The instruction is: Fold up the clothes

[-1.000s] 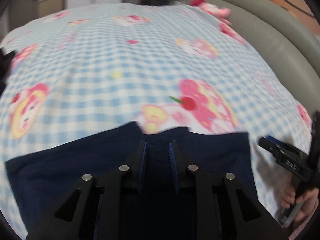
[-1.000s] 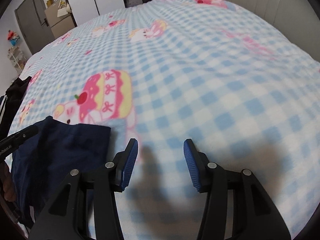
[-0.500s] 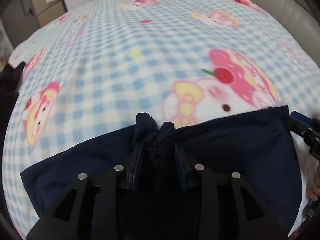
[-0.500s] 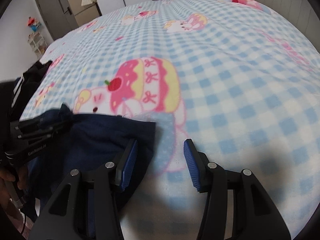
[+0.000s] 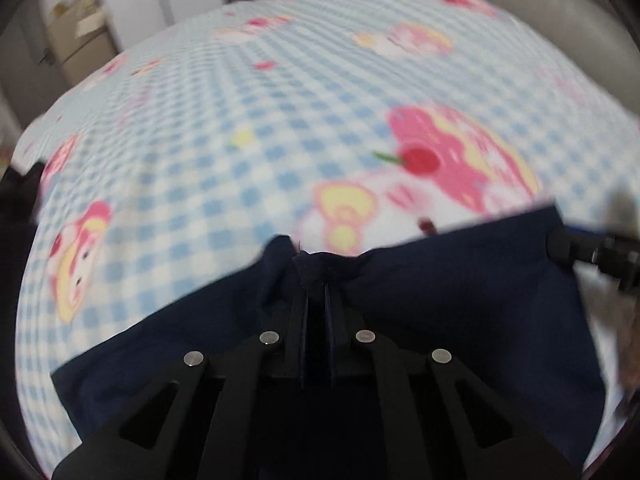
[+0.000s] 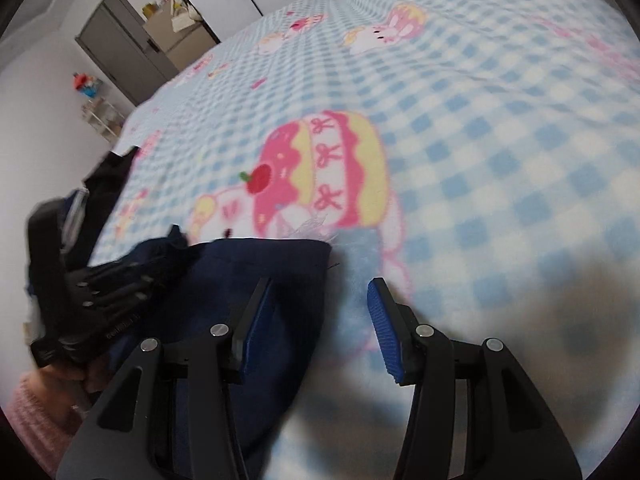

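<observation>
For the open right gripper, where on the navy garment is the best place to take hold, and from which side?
Probably the far right corner of the navy garment, approached from the bare blanket on its right. That corner lies flat with both edges exposed, and the open right gripper already straddles the side edge. The left gripper is shut on a bunch at the far edge's middle.

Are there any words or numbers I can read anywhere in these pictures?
None can be read.
Pale lettering on the side of the left gripper, seen from the right wrist: too blurred to read.
The checked blanket has cartoon pictures only, no words.
The navy garment shows no label or print.
The boxes far back are too small to tell.
</observation>
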Action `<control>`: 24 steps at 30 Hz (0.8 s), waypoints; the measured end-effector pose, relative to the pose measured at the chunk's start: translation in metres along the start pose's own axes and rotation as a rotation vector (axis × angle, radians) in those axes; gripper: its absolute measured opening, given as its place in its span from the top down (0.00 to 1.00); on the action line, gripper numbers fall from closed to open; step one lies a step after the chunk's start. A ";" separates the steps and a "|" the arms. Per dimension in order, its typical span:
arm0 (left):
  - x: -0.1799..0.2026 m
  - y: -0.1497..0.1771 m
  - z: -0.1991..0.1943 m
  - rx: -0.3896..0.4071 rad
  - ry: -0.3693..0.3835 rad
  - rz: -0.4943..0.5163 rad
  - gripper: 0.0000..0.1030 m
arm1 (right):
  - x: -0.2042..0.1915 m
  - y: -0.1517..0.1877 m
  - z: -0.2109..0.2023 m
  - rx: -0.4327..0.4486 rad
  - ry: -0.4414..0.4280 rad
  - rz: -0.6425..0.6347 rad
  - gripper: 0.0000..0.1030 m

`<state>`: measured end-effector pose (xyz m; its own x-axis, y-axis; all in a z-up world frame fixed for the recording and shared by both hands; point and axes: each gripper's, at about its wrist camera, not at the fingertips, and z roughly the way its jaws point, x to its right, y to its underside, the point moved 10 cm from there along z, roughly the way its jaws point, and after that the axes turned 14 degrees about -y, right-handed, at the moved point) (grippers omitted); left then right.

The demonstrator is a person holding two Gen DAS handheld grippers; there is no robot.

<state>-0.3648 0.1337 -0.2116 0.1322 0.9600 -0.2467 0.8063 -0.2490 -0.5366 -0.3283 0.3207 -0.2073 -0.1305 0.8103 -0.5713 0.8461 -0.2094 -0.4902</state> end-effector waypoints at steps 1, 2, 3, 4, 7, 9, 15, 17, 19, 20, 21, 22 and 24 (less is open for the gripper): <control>-0.008 -0.002 -0.002 0.005 -0.004 -0.040 0.92 | 0.002 0.000 0.000 0.004 0.010 0.002 0.52; -0.017 -0.004 -0.003 0.009 -0.007 -0.077 0.92 | 0.006 -0.002 -0.004 0.023 0.025 0.014 0.52; -0.022 -0.003 -0.001 0.000 -0.002 -0.094 0.92 | 0.008 -0.002 -0.011 0.043 0.044 0.017 0.52; -0.028 -0.002 0.001 -0.010 0.003 -0.111 0.92 | 0.011 -0.002 -0.017 0.064 0.063 0.020 0.52; -0.031 0.000 0.002 -0.018 0.013 -0.117 0.92 | 0.018 -0.012 -0.025 0.117 0.074 0.039 0.52; -0.029 0.002 0.001 -0.017 0.019 -0.109 0.92 | 0.010 -0.012 -0.014 0.089 0.013 0.041 0.52; -0.023 0.005 -0.002 -0.016 0.036 -0.083 0.92 | -0.016 -0.003 0.014 -0.003 -0.096 0.011 0.45; -0.022 0.007 -0.003 -0.016 0.042 -0.075 0.92 | -0.018 0.005 0.025 -0.035 -0.062 -0.021 0.45; -0.017 0.004 -0.004 -0.010 0.045 -0.060 0.92 | -0.014 0.010 0.030 -0.046 0.003 -0.048 0.76; -0.013 0.000 -0.006 0.001 0.047 -0.046 0.92 | -0.010 0.009 0.027 -0.039 0.024 -0.055 0.92; -0.008 -0.004 -0.009 0.012 0.050 -0.032 0.92 | -0.010 0.005 0.020 -0.014 0.024 -0.050 0.94; -0.002 -0.009 -0.012 0.026 0.056 -0.016 0.92 | -0.010 0.000 0.013 0.014 0.020 -0.043 0.95; 0.008 -0.018 -0.015 0.043 0.066 0.003 0.92 | -0.009 -0.009 -0.008 0.068 0.035 -0.049 0.96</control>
<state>-0.3690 0.1481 -0.1918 0.1741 0.9652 -0.1953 0.7804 -0.2562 -0.5703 -0.3305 0.3202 -0.1925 -0.1524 0.8387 -0.5228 0.8017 -0.2045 -0.5617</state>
